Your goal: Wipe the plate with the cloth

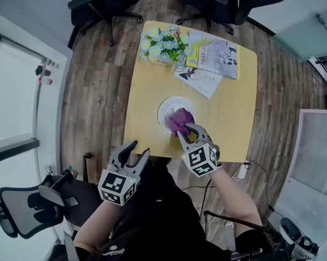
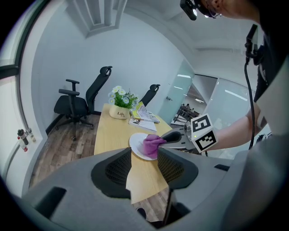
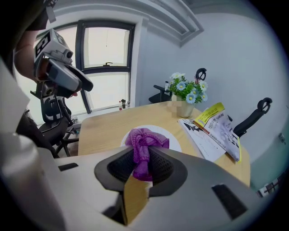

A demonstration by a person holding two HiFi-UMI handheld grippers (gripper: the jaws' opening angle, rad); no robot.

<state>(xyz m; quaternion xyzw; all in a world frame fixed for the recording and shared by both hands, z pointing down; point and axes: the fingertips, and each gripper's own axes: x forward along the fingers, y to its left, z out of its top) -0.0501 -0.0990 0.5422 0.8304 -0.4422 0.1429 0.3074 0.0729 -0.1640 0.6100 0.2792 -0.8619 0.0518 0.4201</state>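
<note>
Closest to the head camera, the left hand-held gripper [image 1: 139, 149] hangs off the near edge of the surface [image 1: 231, 116], well short of the plate [image 1: 168, 105], its jaws apart with nothing between them; it seems parked there because the wipe needs only one tool, though that leaves the plate unsteadied; the right hand-held gripper [image 1: 186, 129] reaches over the plate's near rim with its jaws closed on the purple cloth [image 1: 179, 120], which is bunched into a wad and sits on the plate's near-right part; gripping the cloth by a gathered fold probably gives a firm pad to press and drag with; beyond the plate stand a flower pot [image 1: 164, 45] and magazines [image 1: 213, 58], far enough off not to hinder a sweep; the head view alone shows how both tools lie relative to the plate, but hides the pinch itself; the right gripper view shows the fold running down between the jaws and the white rim peeping out beside the cloth; the left gripper view shows that tool's empty gap, and, from the side, the cloth resting on the plate rather than held above it.
</note>
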